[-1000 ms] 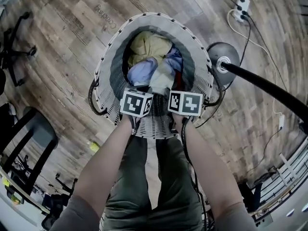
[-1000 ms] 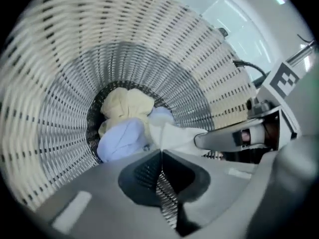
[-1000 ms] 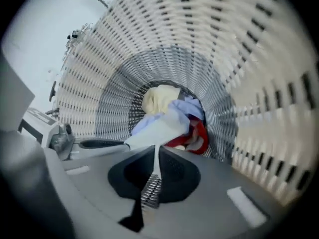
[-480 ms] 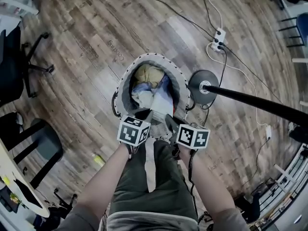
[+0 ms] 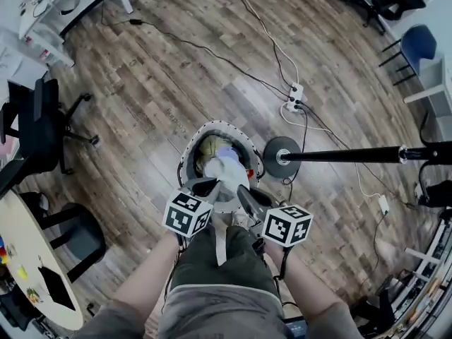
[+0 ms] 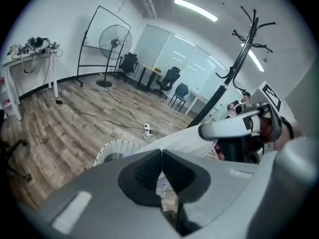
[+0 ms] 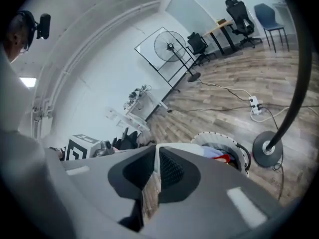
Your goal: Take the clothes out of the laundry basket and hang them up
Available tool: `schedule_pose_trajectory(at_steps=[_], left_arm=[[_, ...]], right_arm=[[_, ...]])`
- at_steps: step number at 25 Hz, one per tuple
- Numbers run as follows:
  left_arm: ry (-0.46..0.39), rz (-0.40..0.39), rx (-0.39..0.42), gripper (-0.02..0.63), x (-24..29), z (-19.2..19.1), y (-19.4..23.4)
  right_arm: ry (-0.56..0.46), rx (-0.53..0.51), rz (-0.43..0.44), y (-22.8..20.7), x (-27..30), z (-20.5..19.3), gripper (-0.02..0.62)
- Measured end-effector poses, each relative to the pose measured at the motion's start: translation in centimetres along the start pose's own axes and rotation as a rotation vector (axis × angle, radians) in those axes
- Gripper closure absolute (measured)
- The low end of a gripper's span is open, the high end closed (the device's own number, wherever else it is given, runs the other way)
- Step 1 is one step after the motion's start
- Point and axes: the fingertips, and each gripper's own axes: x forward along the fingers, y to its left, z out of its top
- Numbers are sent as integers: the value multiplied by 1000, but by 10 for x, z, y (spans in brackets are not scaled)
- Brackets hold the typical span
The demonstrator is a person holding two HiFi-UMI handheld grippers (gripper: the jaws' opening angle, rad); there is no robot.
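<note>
White garment [image 5: 227,169] is clear of the laundry basket [image 5: 189,162] — pinched at two spots and drawn side to side between the grippers, with its slack sagging ahead of the jaws over the basket mouth, where more clothes [image 5: 212,145] lie. The left gripper [image 5: 207,186] is clamped tight on one edge and the right gripper [image 5: 244,193] on the other, with no daylight between either pair of jaws. Now the key relation — the coat stand [image 5: 282,157] plants its round base just beside the basket on the right, so the right hand looks the nearer one. There's bare wood floor [image 5: 141,104] all round. The power strip [image 5: 293,99] and its cables lie beyond the stand, and the office chair [image 5: 42,119] is well off to the left.
</note>
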Motion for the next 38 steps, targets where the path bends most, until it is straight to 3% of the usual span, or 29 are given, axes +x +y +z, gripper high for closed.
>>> schedule_pose_trajectory(at_steps=[5,12,16,22,28,34,38], left_arm=[[-108,-34,106,600,-62,73,-53],[-244,-118,238,600,-138,139,-130],[-285,-162,307,600,-164,159,-170],[-327,-229,386,600,-177,182,-222],[-358,-283,390,600,-170,206,-251],[-397,-299,387,600,-156,247,-263],[-443,-273,437,600,-151,290,-268]], right_arm=[[-125,39,114,72,-66,54,558],[-270,-154,145,150,-155,99,558],[-339,-194,157,177,-197,104,558],[-428,-223,133,187,-250,106,558],[-480,-251,94,181,-282,123,558],[-530,-310,40,168,-299,168,558],[-576,-374,2,162,-308,213,558]])
